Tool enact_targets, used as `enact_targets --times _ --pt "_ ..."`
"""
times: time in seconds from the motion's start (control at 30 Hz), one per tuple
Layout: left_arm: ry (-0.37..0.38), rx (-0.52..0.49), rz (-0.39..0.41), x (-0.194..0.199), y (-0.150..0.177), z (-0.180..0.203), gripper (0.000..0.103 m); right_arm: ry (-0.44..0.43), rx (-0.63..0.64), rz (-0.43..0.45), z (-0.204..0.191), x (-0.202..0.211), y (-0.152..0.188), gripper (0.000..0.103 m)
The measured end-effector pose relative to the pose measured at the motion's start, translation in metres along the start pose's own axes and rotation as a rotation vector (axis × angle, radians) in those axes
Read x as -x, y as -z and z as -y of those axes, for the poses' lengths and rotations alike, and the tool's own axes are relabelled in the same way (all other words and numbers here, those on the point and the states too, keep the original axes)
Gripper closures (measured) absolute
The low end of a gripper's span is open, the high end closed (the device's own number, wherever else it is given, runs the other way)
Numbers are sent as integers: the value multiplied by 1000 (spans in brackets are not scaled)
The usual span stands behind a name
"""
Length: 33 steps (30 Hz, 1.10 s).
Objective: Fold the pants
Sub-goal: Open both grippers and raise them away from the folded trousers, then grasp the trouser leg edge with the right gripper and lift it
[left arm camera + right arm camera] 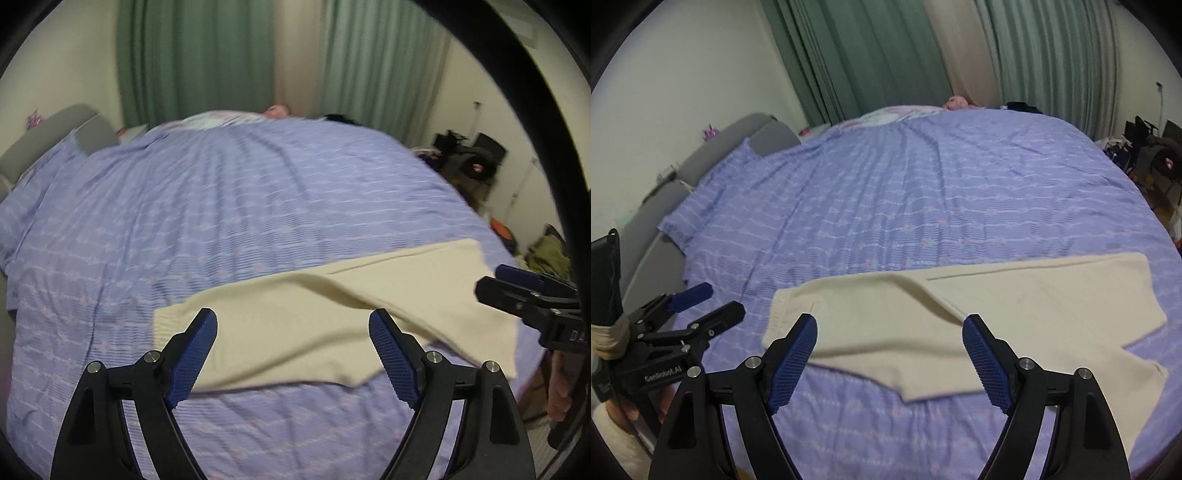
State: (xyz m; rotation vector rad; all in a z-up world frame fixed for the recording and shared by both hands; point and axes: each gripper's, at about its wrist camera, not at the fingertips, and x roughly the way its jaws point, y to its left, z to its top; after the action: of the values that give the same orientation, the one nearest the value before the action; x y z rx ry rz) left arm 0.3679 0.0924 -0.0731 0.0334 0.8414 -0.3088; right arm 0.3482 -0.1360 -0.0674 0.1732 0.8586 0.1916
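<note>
the cream pants (295, 325) lay partly folded on the bed (229, 206), further folds seemingly left, both the left claw (293, 347) and right claw (890, 350) wide and empty.

Soft matt cream cloth pants (979, 325) lie on a thin printed lilac bedsheet (886, 206); each tool's pads (192, 358) are textured blue rubber on black plastic.

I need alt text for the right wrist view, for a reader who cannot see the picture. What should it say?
A cream-coloured pair of pants lies partly folded on a bed with a purple striped sheet, with nothing gripping it. The right gripper hovers above it with open jaws, and the left gripper, also open, is at the lower left. Green curtains hang behind the bed.
</note>
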Motion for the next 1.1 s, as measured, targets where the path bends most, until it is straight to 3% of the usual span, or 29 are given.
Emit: enact_targets --times 0.13,0.23,0.5,0.77,1.1 --pt "37 -8 32 30 13 48 18 32 8 42 27 50 21 21" --pt "13 -7 56 43 22 90 17 49 16 59 55 82 38 21" --pt "-23 111 33 40 56 199 17 21 56 11 162 134 75 21" --pt "-72 159 -57 2 107 300 17 10 109 -129 253 124 116 21" --pt "-83 139 -266 -62 146 360 17 49 58 -335 326 63 180 21"
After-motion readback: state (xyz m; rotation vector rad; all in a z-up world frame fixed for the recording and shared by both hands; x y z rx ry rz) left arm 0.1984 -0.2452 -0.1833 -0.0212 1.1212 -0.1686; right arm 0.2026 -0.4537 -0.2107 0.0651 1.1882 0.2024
